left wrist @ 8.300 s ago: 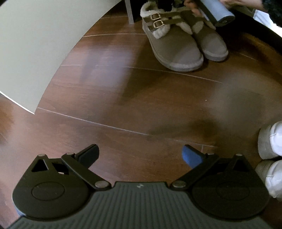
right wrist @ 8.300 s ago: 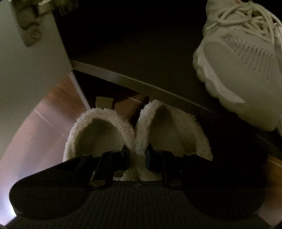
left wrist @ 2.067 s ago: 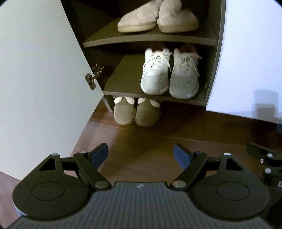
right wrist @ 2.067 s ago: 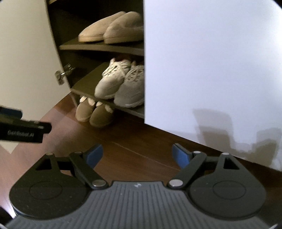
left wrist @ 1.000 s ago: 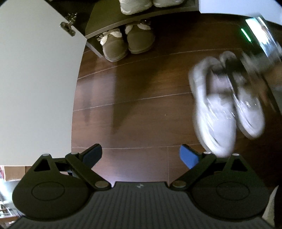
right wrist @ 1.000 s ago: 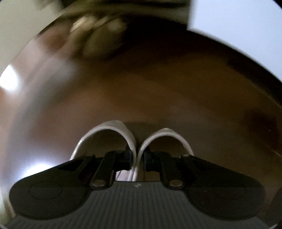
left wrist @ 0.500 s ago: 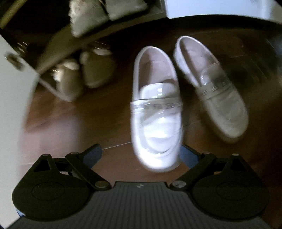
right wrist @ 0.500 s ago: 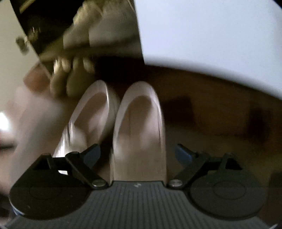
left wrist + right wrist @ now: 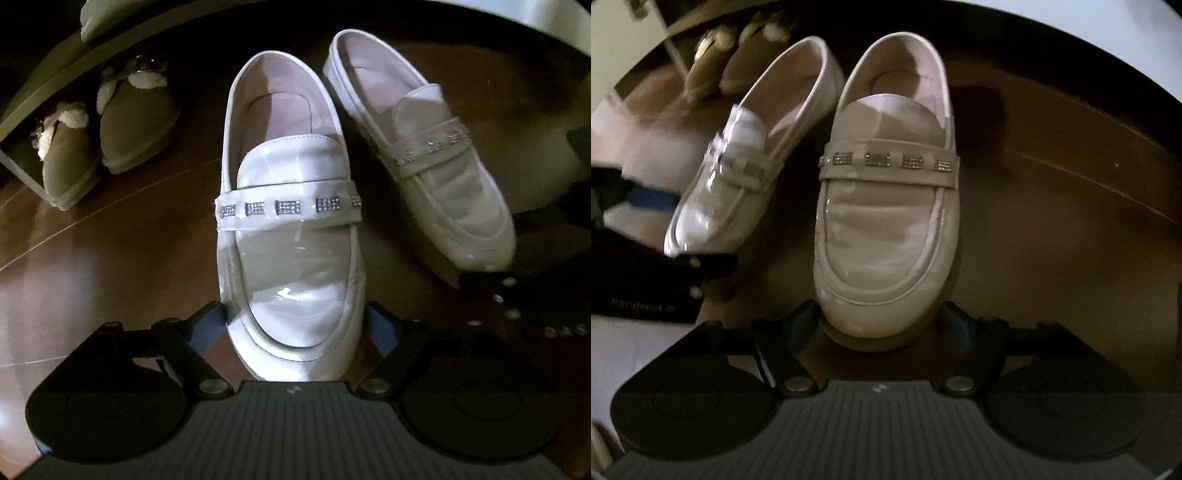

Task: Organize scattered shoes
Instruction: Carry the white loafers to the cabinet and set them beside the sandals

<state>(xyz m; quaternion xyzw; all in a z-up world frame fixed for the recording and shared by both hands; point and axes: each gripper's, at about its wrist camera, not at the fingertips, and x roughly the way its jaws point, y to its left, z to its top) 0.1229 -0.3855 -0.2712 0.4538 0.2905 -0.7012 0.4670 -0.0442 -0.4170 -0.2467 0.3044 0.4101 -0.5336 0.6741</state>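
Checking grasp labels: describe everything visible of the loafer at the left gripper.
The loafer is glossy white, patent-looking, with a strap of rhinestone rectangles across the vamp, a pale insole and a thick sole. Upright, over dark wood floor, its toe lies between the left gripper's fingers; contact unclear. Its mate is beside it.

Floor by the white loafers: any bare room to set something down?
Free: floor left of left loafer, bordered by brown boots; floor right of right loafer, up to cabinet door. Crowded: narrow gap between the loafers.
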